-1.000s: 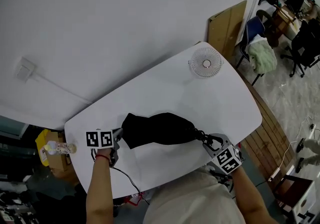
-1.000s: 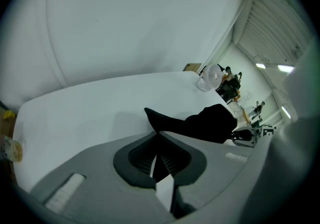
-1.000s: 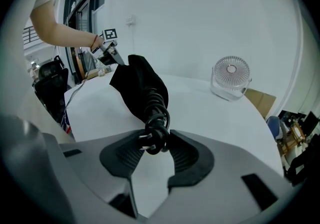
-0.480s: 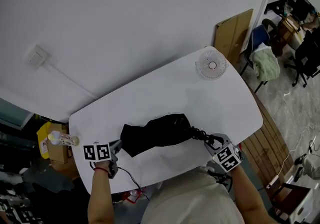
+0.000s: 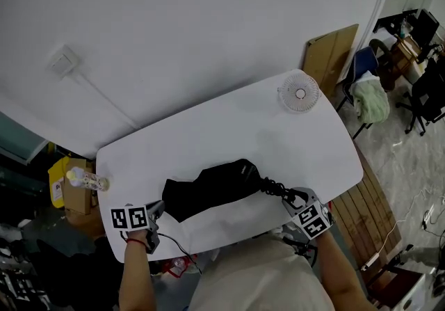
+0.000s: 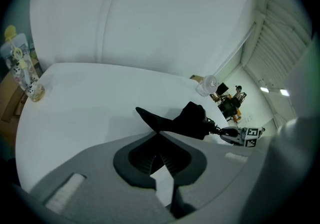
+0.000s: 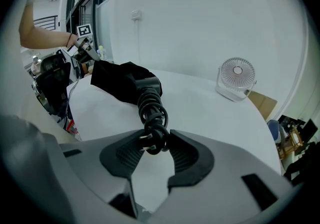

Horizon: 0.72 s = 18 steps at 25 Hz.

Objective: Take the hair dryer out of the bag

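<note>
A black cloth bag (image 5: 208, 188) lies stretched along the near side of the white table (image 5: 229, 129). My left gripper (image 5: 161, 209) is shut on the bag's left corner, and in the left gripper view the cloth (image 6: 185, 120) runs straight out from between its closed jaws (image 6: 159, 140). The hair dryer's black handle end (image 7: 148, 86) pokes out of the bag's right mouth; the rest of the dryer is hidden inside. Its coiled cord and plug (image 7: 151, 128) sit pinched between the pads of my right gripper (image 7: 150, 143), seen at the bag's right end (image 5: 290, 196).
A small white desk fan (image 5: 299, 92) stands at the table's far right corner. Off the table's left edge is a bottle (image 5: 87, 180). Cardboard, chairs and desks crowd the floor at right. A thin cable hangs below my left gripper.
My left gripper has pulled leftward and toward the table's near edge, dragging the bag's corner with it. The right gripper has stayed put on the cord.
</note>
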Each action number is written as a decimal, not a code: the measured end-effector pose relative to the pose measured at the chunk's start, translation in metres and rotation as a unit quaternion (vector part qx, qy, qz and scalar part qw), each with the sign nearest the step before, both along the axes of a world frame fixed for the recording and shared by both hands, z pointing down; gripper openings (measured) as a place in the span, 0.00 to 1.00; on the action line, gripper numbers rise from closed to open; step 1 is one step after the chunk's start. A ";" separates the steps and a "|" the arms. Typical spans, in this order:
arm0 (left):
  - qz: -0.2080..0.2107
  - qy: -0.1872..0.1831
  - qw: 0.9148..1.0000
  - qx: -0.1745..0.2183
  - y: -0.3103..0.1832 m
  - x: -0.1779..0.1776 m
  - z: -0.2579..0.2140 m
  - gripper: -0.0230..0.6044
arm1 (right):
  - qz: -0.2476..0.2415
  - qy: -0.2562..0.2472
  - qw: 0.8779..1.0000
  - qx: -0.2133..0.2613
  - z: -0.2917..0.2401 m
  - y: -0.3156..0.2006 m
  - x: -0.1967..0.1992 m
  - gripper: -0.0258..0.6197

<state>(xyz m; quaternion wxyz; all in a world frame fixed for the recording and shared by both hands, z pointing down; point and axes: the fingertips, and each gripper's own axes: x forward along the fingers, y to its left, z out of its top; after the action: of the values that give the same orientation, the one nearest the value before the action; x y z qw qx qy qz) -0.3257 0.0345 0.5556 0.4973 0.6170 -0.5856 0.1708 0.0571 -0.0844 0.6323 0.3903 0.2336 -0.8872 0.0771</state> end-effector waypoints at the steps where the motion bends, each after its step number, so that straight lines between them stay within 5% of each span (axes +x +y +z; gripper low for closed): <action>1: -0.003 0.001 1.000 0.001 0.004 -0.001 0.000 0.07 | 0.000 0.002 1.000 0.001 0.000 0.000 0.001 0.29; 14: -0.037 0.007 0.999 0.007 0.030 -0.015 0.003 0.07 | -0.018 0.014 1.000 0.015 0.000 0.003 -0.003 0.29; 18: -0.017 -0.005 1.000 0.024 0.010 -0.002 0.007 0.07 | 0.007 0.009 1.000 0.009 0.003 -0.001 0.002 0.29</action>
<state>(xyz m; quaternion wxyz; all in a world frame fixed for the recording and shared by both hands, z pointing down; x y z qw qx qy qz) -0.3282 0.0449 0.5627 0.4822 0.6177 -0.6025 0.1515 0.0592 -0.0854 0.6353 0.3956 0.2441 -0.8827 0.0697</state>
